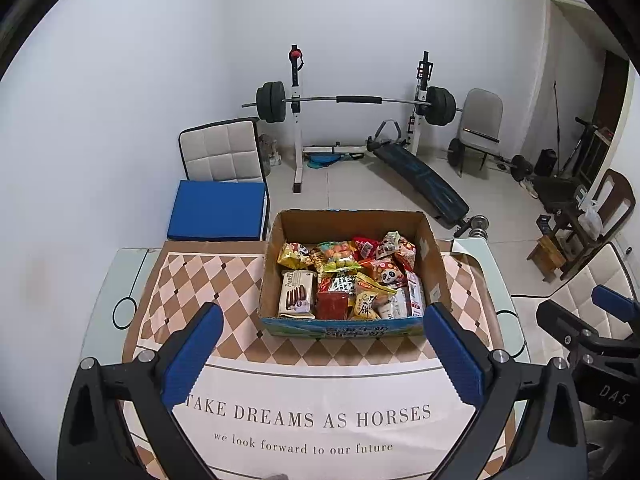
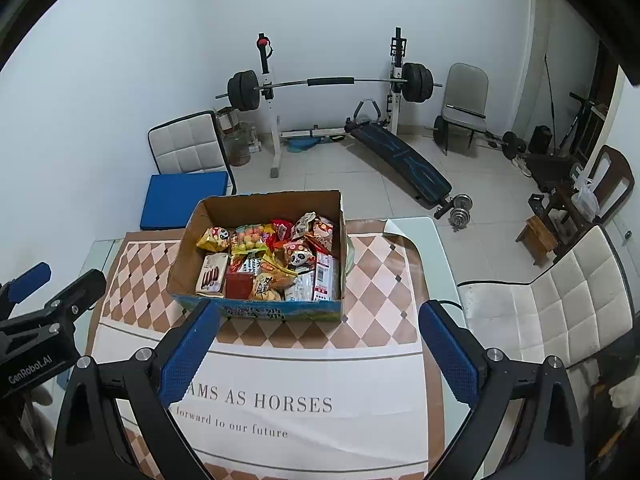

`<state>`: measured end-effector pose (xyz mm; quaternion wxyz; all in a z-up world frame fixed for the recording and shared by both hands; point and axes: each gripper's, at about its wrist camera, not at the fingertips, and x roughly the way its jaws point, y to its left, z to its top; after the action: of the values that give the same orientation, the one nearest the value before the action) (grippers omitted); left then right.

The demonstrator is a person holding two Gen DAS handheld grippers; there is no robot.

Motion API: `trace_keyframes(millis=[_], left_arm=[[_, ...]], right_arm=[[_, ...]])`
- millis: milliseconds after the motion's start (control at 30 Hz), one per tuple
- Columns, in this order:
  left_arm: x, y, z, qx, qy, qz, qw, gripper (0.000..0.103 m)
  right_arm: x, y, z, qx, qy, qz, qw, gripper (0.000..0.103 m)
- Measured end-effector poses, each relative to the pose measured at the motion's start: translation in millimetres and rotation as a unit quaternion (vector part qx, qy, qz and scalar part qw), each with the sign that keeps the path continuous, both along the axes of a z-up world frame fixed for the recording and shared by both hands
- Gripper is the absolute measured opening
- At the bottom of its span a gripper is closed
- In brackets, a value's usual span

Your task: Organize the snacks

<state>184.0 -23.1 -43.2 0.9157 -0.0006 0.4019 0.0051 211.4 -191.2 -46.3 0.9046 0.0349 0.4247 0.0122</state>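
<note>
An open cardboard box (image 1: 348, 220) stands on the table, full of mixed snack packets (image 1: 352, 276). It also shows in the right wrist view (image 2: 276, 200), with the snacks (image 2: 272, 264) inside. A brown Franzi biscuit pack (image 1: 297, 294) lies at the box's near left. My left gripper (image 1: 324, 356) is open and empty, held above the cloth just in front of the box. My right gripper (image 2: 320, 352) is open and empty, in front of the box and a little to its right.
A checked tablecloth with printed words (image 1: 312, 416) covers the glass table (image 1: 120, 280). A padded chair (image 2: 560, 304) stands at the right, another with a blue cushion (image 1: 218, 208) behind the table. A weight bench and barbell rack (image 1: 352, 100) stand by the far wall.
</note>
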Motion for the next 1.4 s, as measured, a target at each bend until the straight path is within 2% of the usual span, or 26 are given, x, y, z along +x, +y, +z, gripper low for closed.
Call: trace_keyframes(millis=[200, 533, 1400], left_arm=[[4.2, 0.5, -6.3, -0.003, 0.013, 0.003, 0.9999, 0.103], [3.2, -1.3, -4.0, -0.005, 0.008, 0.003, 0.9999, 0.103], [2.9, -3.5, -4.4, -0.003, 0.008, 0.010, 0.9999, 0.103]], right_arm=[[13.3, 0.7, -5.3, -0.007, -0.004, 0.000, 1.000, 0.102], [18.9, 2.8, -8.4, -0.012, -0.007, 0.002, 1.000, 0.102], [4.9, 1.8, -6.0, -0.013, -0.013, 0.003, 1.000, 0.102]])
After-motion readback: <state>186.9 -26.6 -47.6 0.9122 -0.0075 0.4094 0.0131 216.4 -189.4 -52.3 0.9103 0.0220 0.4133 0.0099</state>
